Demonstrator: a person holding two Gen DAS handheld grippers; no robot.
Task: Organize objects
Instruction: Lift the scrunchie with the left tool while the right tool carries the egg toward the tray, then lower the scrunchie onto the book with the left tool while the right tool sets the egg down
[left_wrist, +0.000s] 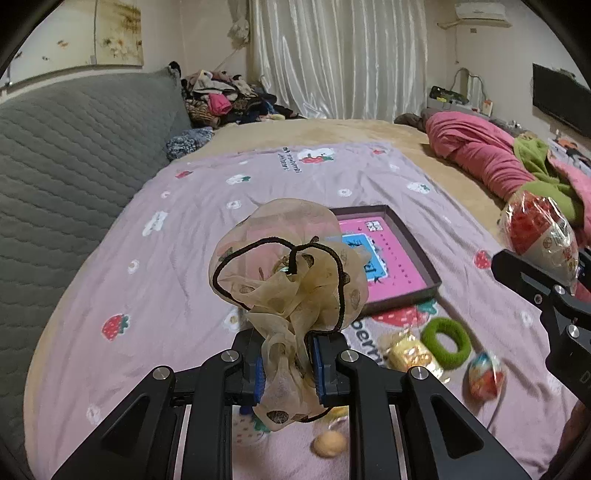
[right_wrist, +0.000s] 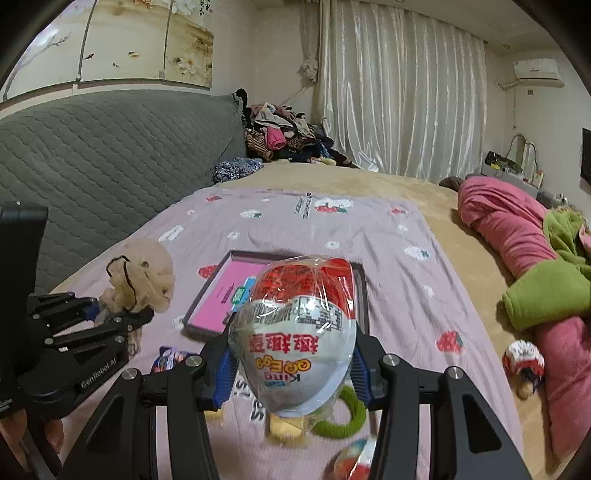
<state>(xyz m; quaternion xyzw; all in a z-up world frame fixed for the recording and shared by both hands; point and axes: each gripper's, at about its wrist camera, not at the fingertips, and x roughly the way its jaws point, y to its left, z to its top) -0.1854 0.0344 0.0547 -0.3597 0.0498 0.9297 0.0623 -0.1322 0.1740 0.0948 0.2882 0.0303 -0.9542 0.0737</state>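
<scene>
Left tongs (left_wrist: 286, 365) pinching scrunchie (left_wrist: 288, 266), right tongs (right_wrist: 291, 369) gripping egg (right_wrist: 295, 332)

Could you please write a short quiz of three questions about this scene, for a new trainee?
1. True or false: the left gripper is shut on the beige scrunchie.
2. What does the right gripper hold? A) green hair tie B) wrapped toy egg C) gold packet
3. Fill in: the shallow box with the pink inside lies on the ____ blanket.

Key
1. True; its jaws pinch the fabric.
2. B, the wrapped toy egg; the green hair tie and gold packet lie on the blanket.
3. strawberry-print
</scene>
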